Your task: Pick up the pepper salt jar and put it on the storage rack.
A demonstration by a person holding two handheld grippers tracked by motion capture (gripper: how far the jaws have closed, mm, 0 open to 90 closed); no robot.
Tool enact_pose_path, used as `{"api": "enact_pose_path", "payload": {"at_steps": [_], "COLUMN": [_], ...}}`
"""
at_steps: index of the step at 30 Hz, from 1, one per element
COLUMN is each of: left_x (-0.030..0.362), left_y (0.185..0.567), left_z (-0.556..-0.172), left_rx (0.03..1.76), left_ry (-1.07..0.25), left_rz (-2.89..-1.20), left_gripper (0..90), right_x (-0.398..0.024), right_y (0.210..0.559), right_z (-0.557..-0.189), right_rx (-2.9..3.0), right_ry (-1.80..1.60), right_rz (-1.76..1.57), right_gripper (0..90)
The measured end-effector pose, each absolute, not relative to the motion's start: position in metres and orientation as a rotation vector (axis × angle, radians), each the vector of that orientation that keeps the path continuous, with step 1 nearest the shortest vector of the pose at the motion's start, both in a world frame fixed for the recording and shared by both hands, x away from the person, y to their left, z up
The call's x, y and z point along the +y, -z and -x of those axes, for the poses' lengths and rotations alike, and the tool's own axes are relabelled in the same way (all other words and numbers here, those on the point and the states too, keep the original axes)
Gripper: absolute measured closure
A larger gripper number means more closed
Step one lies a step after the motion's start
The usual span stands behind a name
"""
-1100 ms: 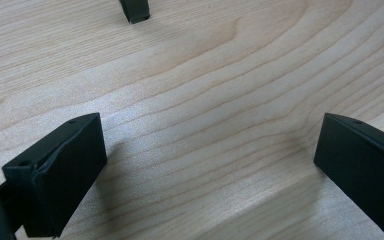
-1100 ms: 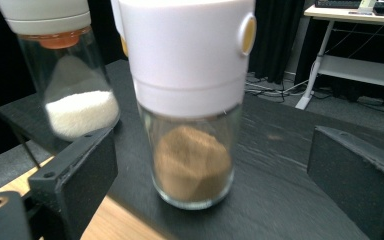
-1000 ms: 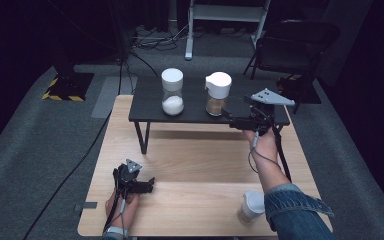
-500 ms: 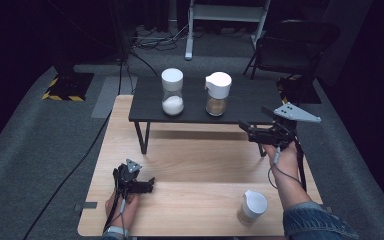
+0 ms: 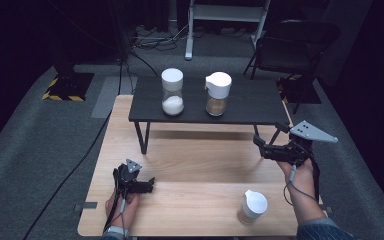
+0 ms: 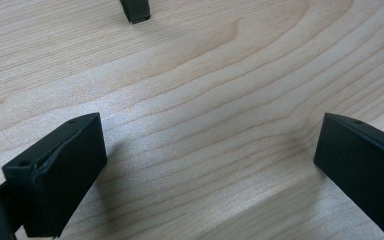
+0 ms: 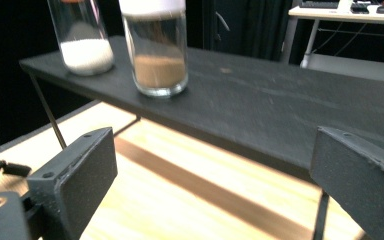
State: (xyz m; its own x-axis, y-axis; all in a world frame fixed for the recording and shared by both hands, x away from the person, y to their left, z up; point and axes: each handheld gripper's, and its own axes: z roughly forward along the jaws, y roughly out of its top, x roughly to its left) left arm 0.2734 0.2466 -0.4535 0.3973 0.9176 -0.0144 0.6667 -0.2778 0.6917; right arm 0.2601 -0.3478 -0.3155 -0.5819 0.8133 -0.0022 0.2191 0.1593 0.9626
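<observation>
On a black low shelf (image 5: 250,102) stand two white-lidded glass jars: one with white powder (image 5: 172,92) and one with brown powder (image 5: 218,94). A third white-lidded jar (image 5: 252,206) stands on the wooden table (image 5: 200,155) at the front right. My right gripper (image 5: 267,135) hovers off the shelf's right front corner, open and empty, pointing left. Its own view looks along the shelf (image 7: 260,110) at the brown jar (image 7: 157,55) and the white jar (image 7: 82,40), with open jaws (image 7: 210,180). My left gripper (image 5: 151,185) rests at the front left, open, over bare wood (image 6: 205,170).
The shelf stands on thin black legs; one leg foot (image 6: 136,10) is just ahead of the left gripper. Beyond the table are grey carpet, cables (image 5: 155,37), a dark chair (image 5: 300,45) and a white stand (image 5: 227,15).
My right gripper has come away from the brown jar on the shelf, moving right, toward the front and lower. The forearm no longer covers the front jar. The left gripper stayed still.
</observation>
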Motion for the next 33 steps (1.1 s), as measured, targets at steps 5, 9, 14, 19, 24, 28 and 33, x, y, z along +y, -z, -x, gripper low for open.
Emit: {"api": "enact_pose_path", "payload": {"at_steps": [5,9,14,19,24,28,33], "left_x": [0.247,0.247,0.247,0.247,0.246,0.246,0.246], "left_y": [0.454,0.454,0.454,0.454,0.453,0.453,0.453], "left_z": [-0.273,-0.273,-0.273,-0.273,-0.273,-0.273,-0.273], "left_rx": [1.347,1.347,1.347,1.347,1.350,1.351,1.351], "left_ry": [-0.525,-0.525,-0.526,-0.525,-0.526,-0.526,-0.527], "left_rz": [-2.040,-2.040,-2.040,-2.039,-2.039,-2.038,-2.039], "left_gripper": [0.4,0.4,0.4,0.4,0.4,0.4,0.4], "right_x": [-0.363,-0.372,-0.385,-0.397,-0.406,-0.412,-0.417], "right_y": [0.334,0.346,0.366,0.383,0.399,0.411,0.425], "right_z": [-0.251,-0.244,-0.235,-0.226,-0.220,-0.217,-0.214], "right_rx": [1.894,1.900,1.888,1.881,1.893,1.903,1.911], "right_ry": [-1.463,-1.434,-1.410,-1.394,-1.361,-1.342,-1.319], "right_rz": [-0.988,-1.008,-1.056,-1.071,-1.090,-1.100,-1.112], "right_gripper": [4.9,4.9,4.9,4.9,4.9,4.9,4.9]}}
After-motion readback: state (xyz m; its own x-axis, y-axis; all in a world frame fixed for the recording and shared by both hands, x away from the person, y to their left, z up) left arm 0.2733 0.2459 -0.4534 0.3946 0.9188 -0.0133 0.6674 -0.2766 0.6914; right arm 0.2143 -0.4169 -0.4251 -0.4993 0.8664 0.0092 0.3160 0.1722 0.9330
